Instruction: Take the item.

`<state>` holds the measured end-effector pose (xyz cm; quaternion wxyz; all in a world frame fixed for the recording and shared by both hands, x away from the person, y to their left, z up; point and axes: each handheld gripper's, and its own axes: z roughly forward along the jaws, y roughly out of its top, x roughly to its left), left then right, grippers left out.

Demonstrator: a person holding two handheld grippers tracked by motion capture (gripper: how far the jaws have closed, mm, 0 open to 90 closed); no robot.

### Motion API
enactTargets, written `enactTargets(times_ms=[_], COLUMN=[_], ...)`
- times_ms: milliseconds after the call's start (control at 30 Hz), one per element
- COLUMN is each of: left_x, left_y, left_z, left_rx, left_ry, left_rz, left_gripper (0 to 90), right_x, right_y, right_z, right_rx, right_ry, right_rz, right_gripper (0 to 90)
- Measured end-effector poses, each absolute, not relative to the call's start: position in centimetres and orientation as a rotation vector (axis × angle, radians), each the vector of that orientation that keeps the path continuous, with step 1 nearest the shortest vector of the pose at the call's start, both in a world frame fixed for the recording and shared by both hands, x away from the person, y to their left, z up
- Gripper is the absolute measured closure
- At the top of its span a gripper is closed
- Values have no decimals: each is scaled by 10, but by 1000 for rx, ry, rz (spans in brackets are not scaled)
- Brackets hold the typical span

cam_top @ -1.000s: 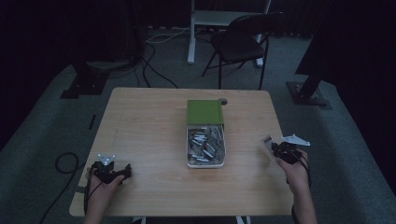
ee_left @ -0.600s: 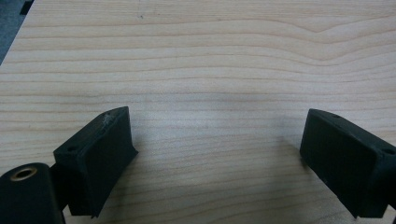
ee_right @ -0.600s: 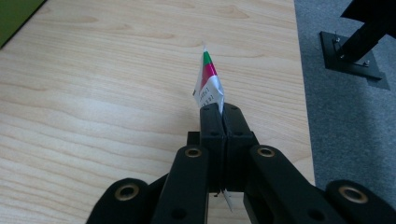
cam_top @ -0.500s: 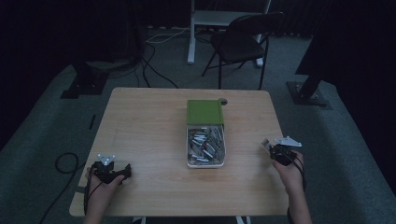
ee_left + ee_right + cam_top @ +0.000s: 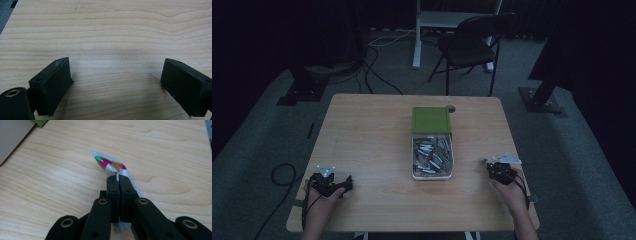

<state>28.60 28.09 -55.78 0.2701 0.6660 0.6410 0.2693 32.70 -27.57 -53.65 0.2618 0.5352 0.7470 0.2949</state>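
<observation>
The table point(image 5: 372, 135) is the biggest thing before me, pale wood, and I place everything else by the box point(image 5: 432, 150) that sits near its middle. The box is a long tray with a green lid point(image 5: 431, 120) over its far half; the near half lies open and is full of small silvery packets point(image 5: 432, 157), too small in the high view to tell apart.

My left gripper point(image 5: 330, 184) rests well to the left of the box, near the table's front edge. Its jaws stand wide apart with bare wood between them, as the left gripper view shows.

My right gripper point(image 5: 490, 168) sits to the right of the box, nearer to it than the left one, just off the box's near corner. Its jaws are pressed together on a sachet point(image 5: 112, 166), a silvery wrapper with a red and green print. The sachet sticks out past my fingertips, its far end low over the wood to the right of the box.
</observation>
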Motion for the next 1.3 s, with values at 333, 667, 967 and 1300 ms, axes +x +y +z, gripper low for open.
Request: enactTargets(times_ms=[333,667,967,1300], left_x=[286,286,286,286], left_y=[281,281,281,281], left_z=[-558,-558,-558,-558], left_rx=[1795,1794,1793,1798], left_ry=[1728,1728,1727,1721], left_rz=[726,725,725,723], left_gripper=[102,103,103,103], right_x=[320,317,310,306], right_y=[-272,-276,-277,-275], right_z=[-550,-547,-546,-545], right_rx=[1441,1461,1429,1392], right_ry=[2042,2095,2143,2186], right_rz=[829,919,993,1105], right_gripper=[850,640,359,276])
